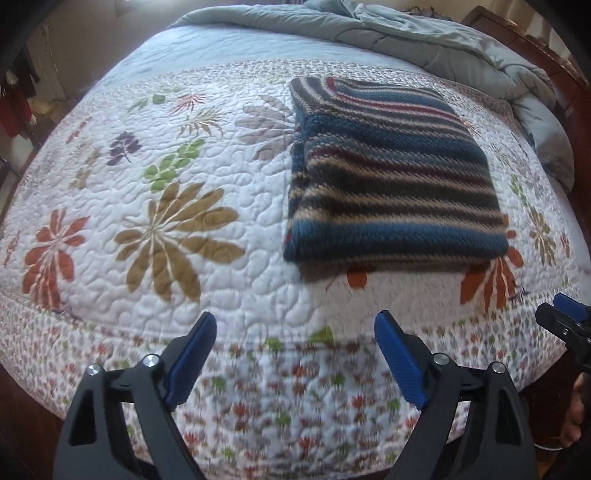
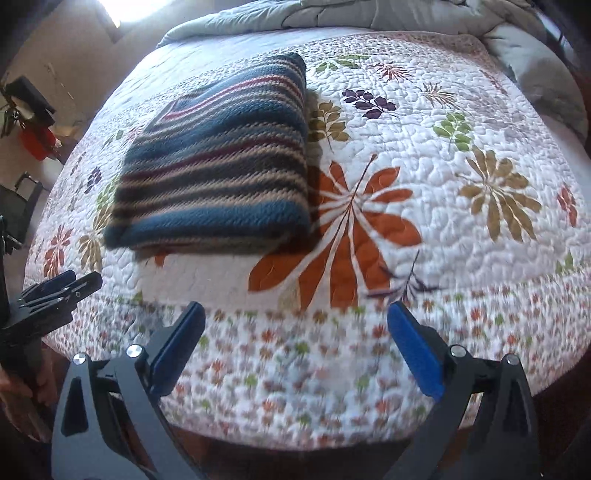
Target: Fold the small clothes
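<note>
A striped knit garment in blue, tan, dark and red lies folded into a thick rectangle on the floral quilt. It also shows in the right wrist view, upper left. My left gripper is open and empty, held over the near edge of the bed, short of the garment. My right gripper is open and empty, also at the near edge, to the right of the garment. Each gripper shows in the other's view: the right one, the left one.
A grey-green duvet is bunched along the far side of the bed. A dark wooden bed frame runs along the right. Furniture and red items stand off the left side.
</note>
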Demonstrator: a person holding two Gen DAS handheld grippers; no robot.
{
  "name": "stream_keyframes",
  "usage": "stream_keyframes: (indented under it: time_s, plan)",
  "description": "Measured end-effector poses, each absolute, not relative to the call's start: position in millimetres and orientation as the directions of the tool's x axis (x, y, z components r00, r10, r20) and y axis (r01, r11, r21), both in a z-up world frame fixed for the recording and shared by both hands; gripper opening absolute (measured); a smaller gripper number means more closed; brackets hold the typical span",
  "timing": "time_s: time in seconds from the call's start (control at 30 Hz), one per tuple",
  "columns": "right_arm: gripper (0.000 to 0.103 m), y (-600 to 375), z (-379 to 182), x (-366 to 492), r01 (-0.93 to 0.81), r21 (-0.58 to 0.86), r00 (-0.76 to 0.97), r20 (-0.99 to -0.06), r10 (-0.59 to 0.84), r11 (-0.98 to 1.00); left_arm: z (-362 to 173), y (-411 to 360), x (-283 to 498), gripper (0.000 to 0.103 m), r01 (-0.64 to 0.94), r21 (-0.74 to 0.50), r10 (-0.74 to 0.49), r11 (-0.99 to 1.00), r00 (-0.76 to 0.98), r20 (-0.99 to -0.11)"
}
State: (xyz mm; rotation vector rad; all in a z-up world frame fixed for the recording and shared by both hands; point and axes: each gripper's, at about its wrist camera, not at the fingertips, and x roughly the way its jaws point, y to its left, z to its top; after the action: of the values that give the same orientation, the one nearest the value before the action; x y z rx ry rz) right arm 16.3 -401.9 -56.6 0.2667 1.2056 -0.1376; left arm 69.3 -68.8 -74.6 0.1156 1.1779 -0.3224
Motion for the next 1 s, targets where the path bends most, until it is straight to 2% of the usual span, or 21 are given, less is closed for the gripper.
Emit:
stream_keyframes:
  time_s: [0.67, 1.0]
  plan:
    - [0.099, -374.0, -6.2, 1.7, 0.226, 0.099, 0.421, -0.907, -0.005, 0.969, -2.0, -66.5, 39.8, 0.088, 0.301, -0.053, -0.203, 0.952, 0.493, -0.846]
    - [0.099, -363.8, -15.2, 2.2, 0.212, 0.101, 0.400, -0.916, 0.008, 0.972, -10.7, -68.6, 33.0, 0.088, 0.310, -0.045, -0.192, 0.950, 0.463, -0.865]
